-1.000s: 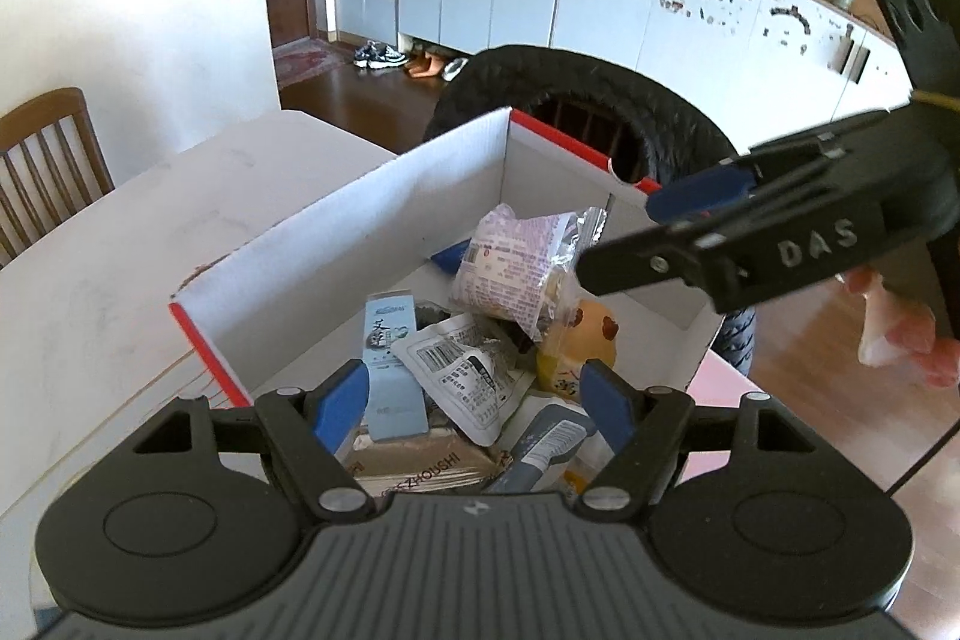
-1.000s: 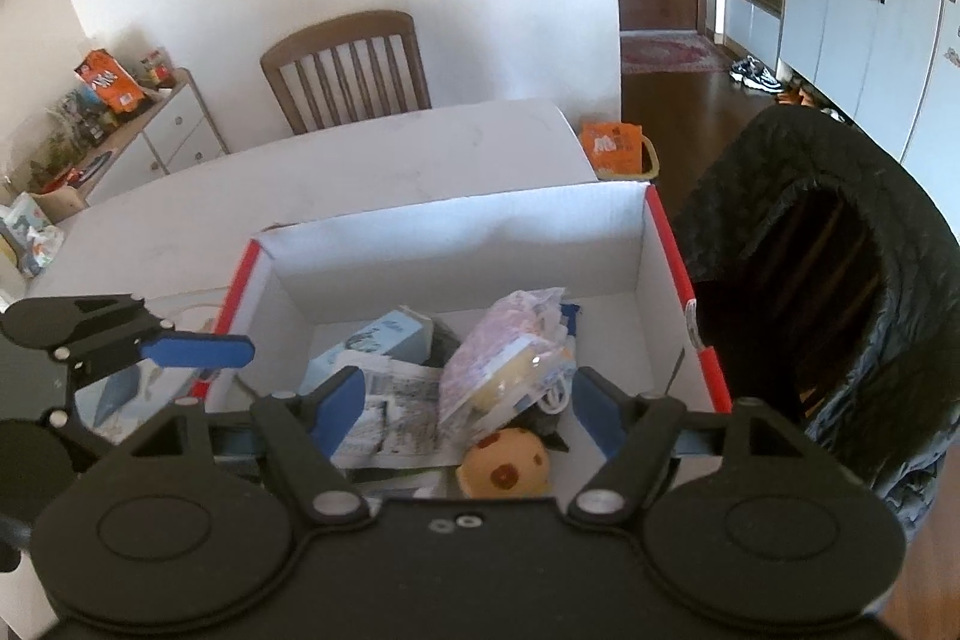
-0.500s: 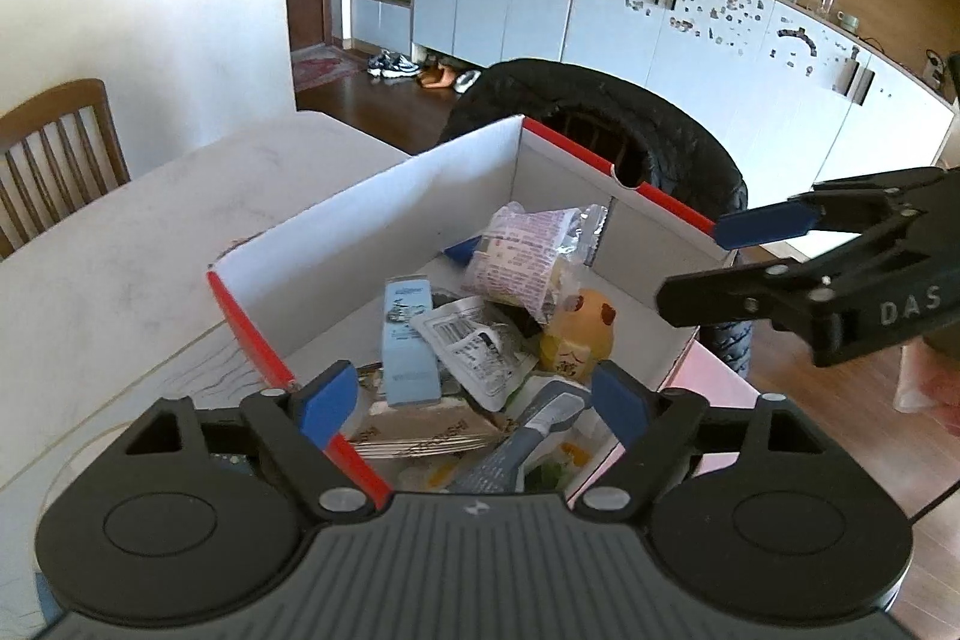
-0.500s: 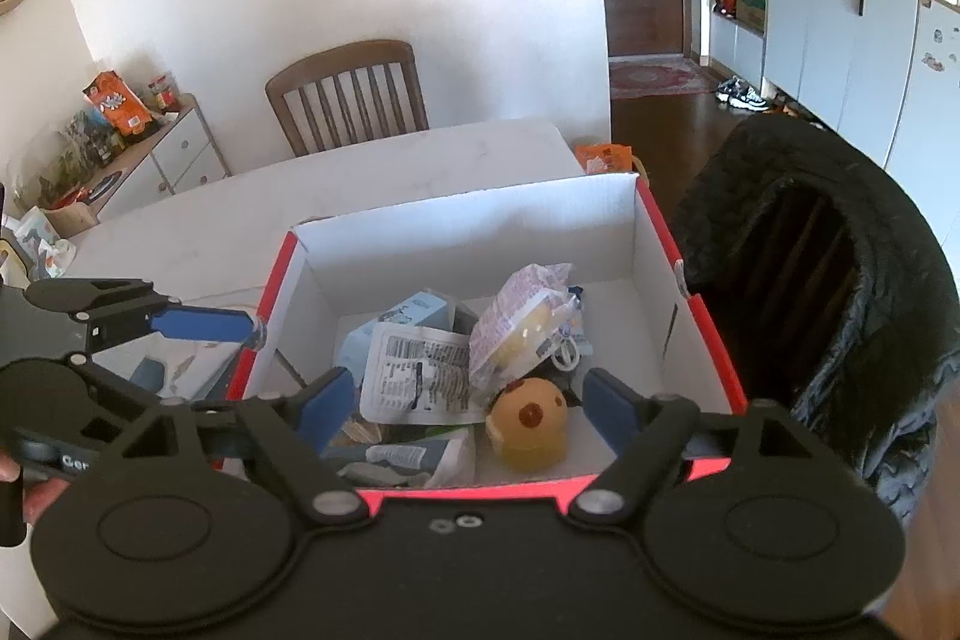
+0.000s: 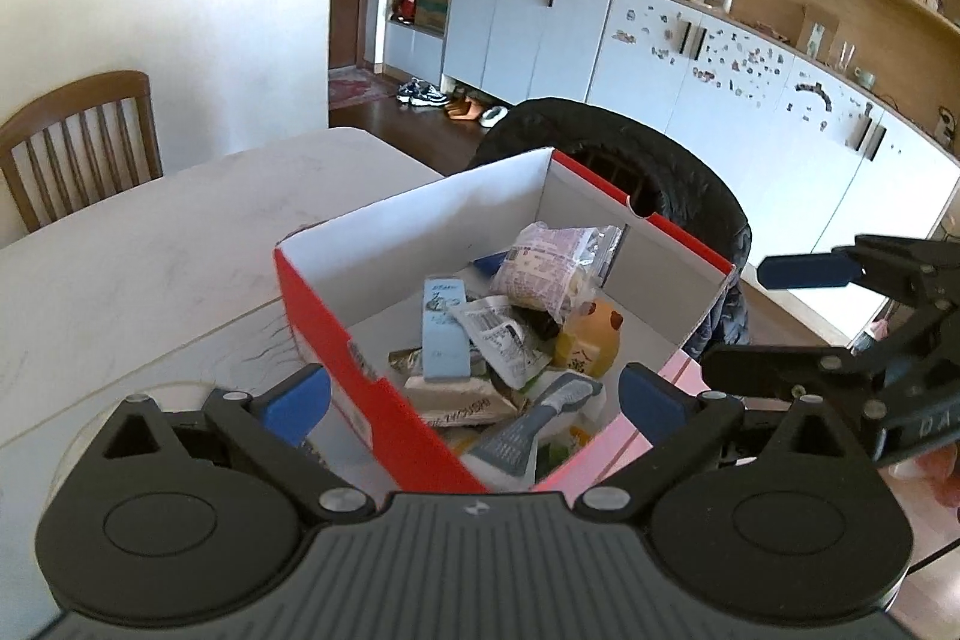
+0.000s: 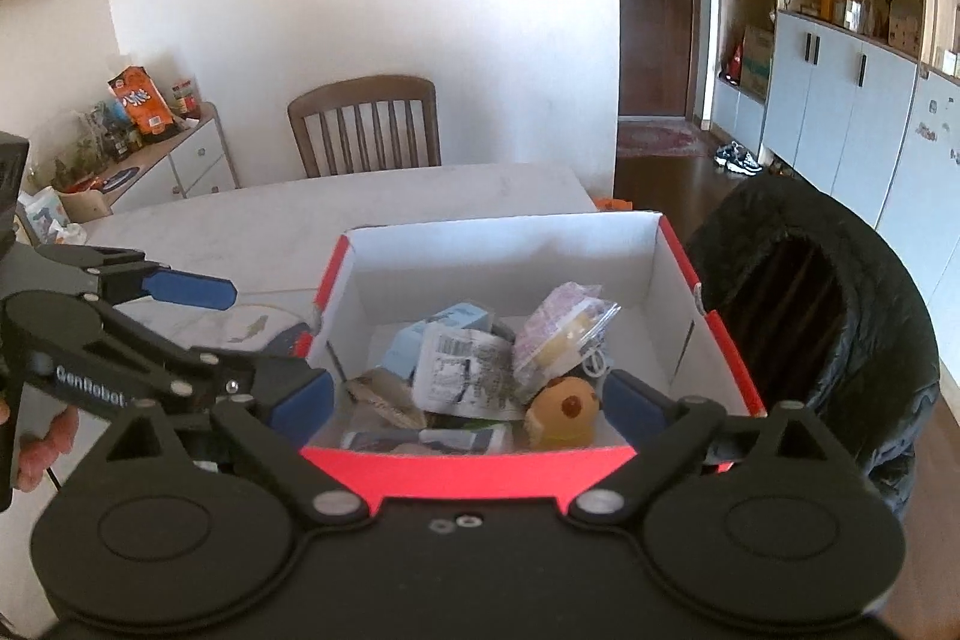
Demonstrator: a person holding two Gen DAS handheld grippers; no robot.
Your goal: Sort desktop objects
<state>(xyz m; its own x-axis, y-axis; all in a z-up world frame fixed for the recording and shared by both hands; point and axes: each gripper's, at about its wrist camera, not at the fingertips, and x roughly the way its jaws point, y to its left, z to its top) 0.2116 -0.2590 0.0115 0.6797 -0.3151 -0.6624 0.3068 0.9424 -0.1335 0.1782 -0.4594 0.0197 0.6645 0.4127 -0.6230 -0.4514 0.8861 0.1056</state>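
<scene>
A red cardboard box with white inside stands on the pale table; it also shows in the right wrist view. In it lie a light blue carton, a white barcode packet, a pink wrapped snack, a yellow round toy and a grey brush-like tool. My left gripper is open and empty, back from the box's near corner. My right gripper is open and empty, behind the box's near red wall. Each gripper shows in the other's view.
A black padded chair stands right beside the box at the table's edge. A wooden chair stands at the far side of the table. A low cabinet with snacks is at the left. White cupboards line the far wall.
Both grippers have pulled back and up, out of the box. The box now lies farther ahead in both views. Both stay open and empty.
</scene>
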